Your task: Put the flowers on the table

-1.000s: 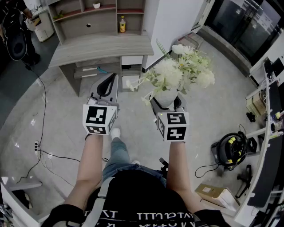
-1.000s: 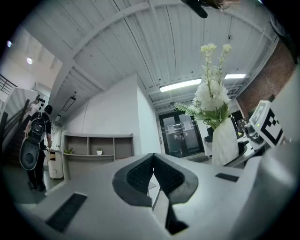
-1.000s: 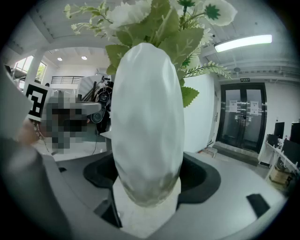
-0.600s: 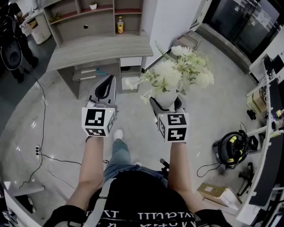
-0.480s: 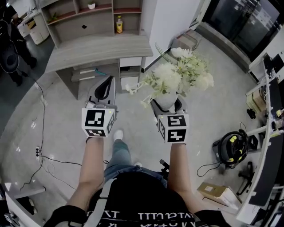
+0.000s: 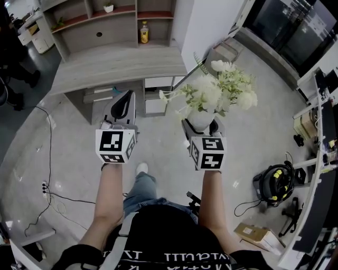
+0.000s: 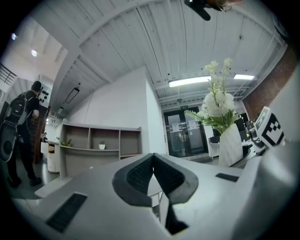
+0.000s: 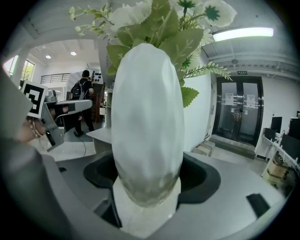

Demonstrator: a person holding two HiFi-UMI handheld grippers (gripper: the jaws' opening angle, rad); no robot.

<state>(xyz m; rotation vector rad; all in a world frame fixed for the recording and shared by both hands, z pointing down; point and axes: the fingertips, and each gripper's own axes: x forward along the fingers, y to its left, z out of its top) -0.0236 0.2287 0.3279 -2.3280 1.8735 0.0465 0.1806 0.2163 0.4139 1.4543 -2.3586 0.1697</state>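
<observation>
A white vase full of white flowers with green leaves is held upright over the floor, my right gripper shut on its body. The right gripper view shows the vase filling the gap between the dark jaw pads, the blooms above it. My left gripper is shut and holds nothing; its pads touch. From the left gripper view the vase and flowers stand at the right. The grey wooden table lies ahead, just past both grippers.
Shelves behind the table carry a yellow bottle and a small pot. Drawers sit under the table. Cables trail on the floor at left. A vacuum-like device and a cardboard box lie at right. A person stands far left.
Both grippers and the vase have moved closer to the table, which now lies nearer in the head view. The grip on the vase is unchanged.
</observation>
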